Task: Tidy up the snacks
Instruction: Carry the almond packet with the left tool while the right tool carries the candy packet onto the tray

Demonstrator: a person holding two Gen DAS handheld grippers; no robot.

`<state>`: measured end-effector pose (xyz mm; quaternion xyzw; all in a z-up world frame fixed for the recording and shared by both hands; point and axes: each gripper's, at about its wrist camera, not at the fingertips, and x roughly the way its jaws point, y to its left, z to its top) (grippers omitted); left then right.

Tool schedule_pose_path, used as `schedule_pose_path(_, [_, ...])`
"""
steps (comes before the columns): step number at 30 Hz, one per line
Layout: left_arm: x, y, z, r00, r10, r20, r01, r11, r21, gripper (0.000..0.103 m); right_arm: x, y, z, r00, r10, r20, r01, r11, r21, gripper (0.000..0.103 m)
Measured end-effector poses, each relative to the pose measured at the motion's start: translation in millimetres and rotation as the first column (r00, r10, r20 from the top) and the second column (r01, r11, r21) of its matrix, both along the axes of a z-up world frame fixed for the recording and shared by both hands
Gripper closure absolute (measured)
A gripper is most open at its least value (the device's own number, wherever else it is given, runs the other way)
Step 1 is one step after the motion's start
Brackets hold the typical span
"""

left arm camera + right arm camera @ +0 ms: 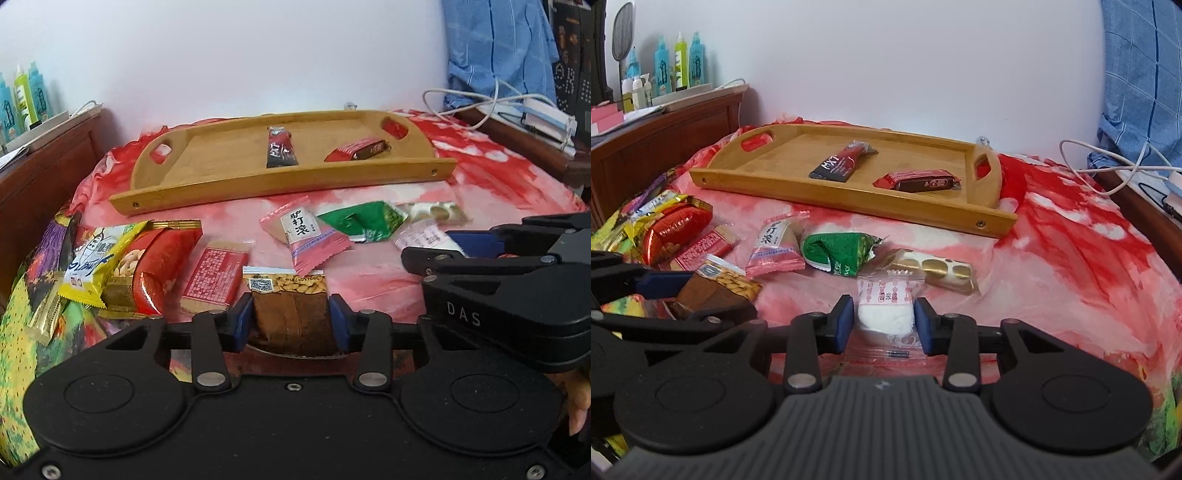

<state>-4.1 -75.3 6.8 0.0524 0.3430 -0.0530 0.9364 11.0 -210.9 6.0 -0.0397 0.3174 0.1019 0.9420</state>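
We cannot see the near end of the peanut packet [288,306], which runs down behind the left tongs [291,317], nor the lower end of the white rice-cake packet [886,314], whose clear wrapper slips under the right tongs [884,321]. The left tongs are clenched on the peanut packet, blue pads pressed to its brown sides; its long axis runs away from us, printed peanut end far. The right tongs grasp the white rice-cake packet, long axis also pointing away toward the wooden tray [849,195]. Both packets sit at the near edge of a bed with a red and pink blanket [1052,258]. The tray lies far across the bed, long axis left to right, holding a dark stick packet [842,166] and a red-brown bar [919,181]. Between tongs and tray lie a pink candy packet [777,247], a green packet [842,251] and a gold-dotted packet [938,269], close together. To the left a heap of bags, a yellow packet [92,266] and a red bag [159,266] among them, overlaps so that we cannot tell its pieces apart. A white cable [1108,173] trails far right.
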Motion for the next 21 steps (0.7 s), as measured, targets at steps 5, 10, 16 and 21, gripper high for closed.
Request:
schedule_pose_path(5, [-8.7,4.3,13.0,1.0,-0.002,0.021,0.002,1.0,-0.014,0.063,-11.7,-0.7,6.6,0.999,0.02,0.039,-0.02,1.0,0.01,0.066])
schedule_pose_path(10, [-14.0,8.6,34.0,0.998,-0.002,0.063,0.003,1.0,-0.012,0.063,-22.0,-1.8,16.4,0.995,0.055,0.088,-0.06,0.996,0.06,0.067])
schedule_pose_path(16, [-9.2,13.5,54.3,0.995,0.006,0.097,-0.004,1.0,-0.028,0.063,-20.3,-9.1,26.3,0.991,0.028,0.128,-0.042,0.994,0.105,0.067])
schedule_pose_path(21, [7.6,20.1,68.0,0.993,0.026,0.119,-0.022,0.999,-0.039,0.063,-10.2,-20.4,36.6,0.987,-0.012,0.16,-0.009,0.991,0.132,0.067])
